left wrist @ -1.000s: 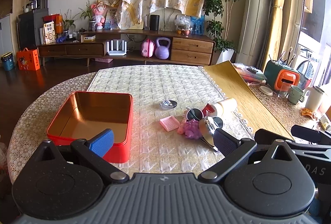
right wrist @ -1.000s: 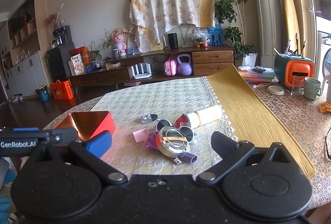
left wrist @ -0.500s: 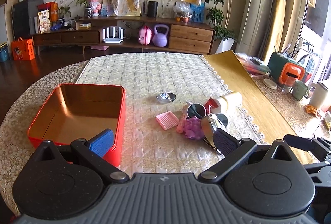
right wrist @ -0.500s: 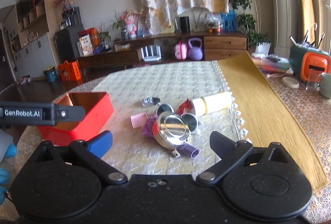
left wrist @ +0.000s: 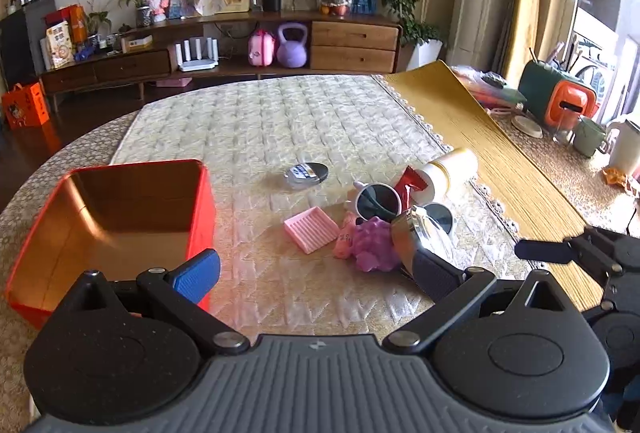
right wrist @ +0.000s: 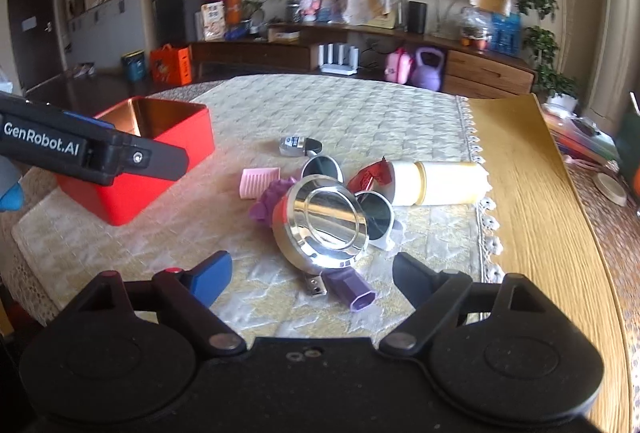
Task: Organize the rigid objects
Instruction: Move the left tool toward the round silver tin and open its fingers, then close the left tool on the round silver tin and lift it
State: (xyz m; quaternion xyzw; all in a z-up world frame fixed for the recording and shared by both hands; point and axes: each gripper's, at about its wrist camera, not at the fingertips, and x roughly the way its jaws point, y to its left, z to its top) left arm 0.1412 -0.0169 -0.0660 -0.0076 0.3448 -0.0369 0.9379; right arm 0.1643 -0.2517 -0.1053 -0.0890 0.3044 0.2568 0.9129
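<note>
An empty red tin box point(left wrist: 200, 209) point(right wrist: 160, 157) stands at the left of the table. A heap lies in the middle: a shiny round metal lid point(right wrist: 324, 221) point(left wrist: 416, 233), sunglasses point(left wrist: 378, 199) point(right wrist: 372, 209), a pink ridged piece point(left wrist: 312, 229) point(right wrist: 256, 181), a purple toy point(left wrist: 374, 243) point(right wrist: 268, 201), a cream bottle point(left wrist: 452, 169) point(right wrist: 436, 181), a small flat tin point(left wrist: 306, 173) point(right wrist: 298, 145) and a purple USB stick point(right wrist: 348, 291). My left gripper point(left wrist: 316, 269) is open, near side of the heap. My right gripper point(right wrist: 312, 279) is open, just before the lid.
A yellow mat point(left wrist: 492, 153) lies at the right. Beyond it stand a green and orange holder point(left wrist: 560, 97), a green mug point(left wrist: 590, 137) and a white jug point(left wrist: 624, 149). A sideboard point(left wrist: 240, 45) stands behind the table.
Both grippers have dropped lower and come closer to the heap. The right one has swung left, so the lid is now centred before it. Both stay open.
</note>
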